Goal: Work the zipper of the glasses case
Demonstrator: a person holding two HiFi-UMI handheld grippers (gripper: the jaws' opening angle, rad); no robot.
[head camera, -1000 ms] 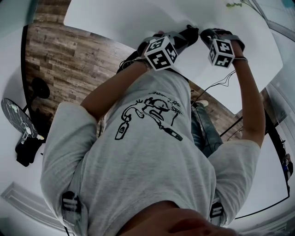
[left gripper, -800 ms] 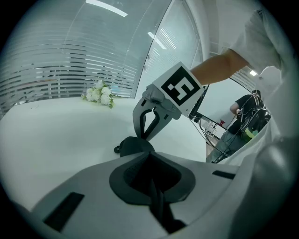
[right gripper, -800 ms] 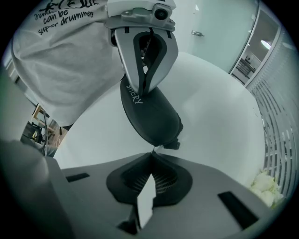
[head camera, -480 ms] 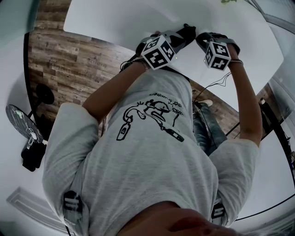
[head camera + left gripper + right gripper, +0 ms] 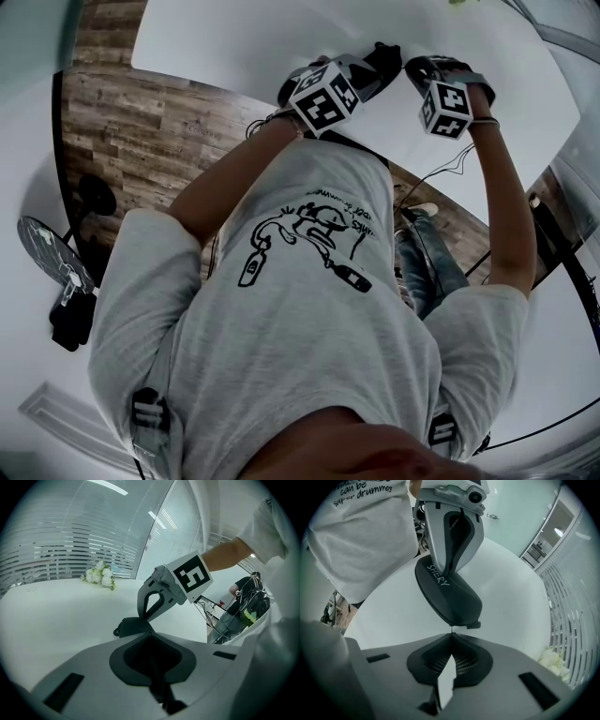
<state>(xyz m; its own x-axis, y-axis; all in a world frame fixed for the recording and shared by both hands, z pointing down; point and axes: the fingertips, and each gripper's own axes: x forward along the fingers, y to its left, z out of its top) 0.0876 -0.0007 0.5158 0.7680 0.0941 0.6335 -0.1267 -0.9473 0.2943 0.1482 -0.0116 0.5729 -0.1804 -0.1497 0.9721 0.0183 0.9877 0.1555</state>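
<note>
The right gripper (image 5: 452,635) has its jaws clenched on the thin zipper pull (image 5: 452,629) at the near end of the black glasses case (image 5: 450,597). The left gripper (image 5: 149,634), jaws clenched, grasps the case's far end over the white surface (image 5: 511,597). Flowers (image 5: 99,576) lie well beyond the case.

I have both bare forearms stretched forward, the left arm (image 5: 225,178) bent at the elbow and the right arm (image 5: 511,211) nearly straight, bringing the two grippers tip to tip. My left gripper (image 5: 380,61) slants downward, jaws pressed together and pinching the end of the glasses case (image 5: 450,597). My right gripper (image 5: 417,67) points steeply down just opposite, jaws closed tight on the thin zipper pull (image 5: 452,629), its marker cube above the wrist
</note>
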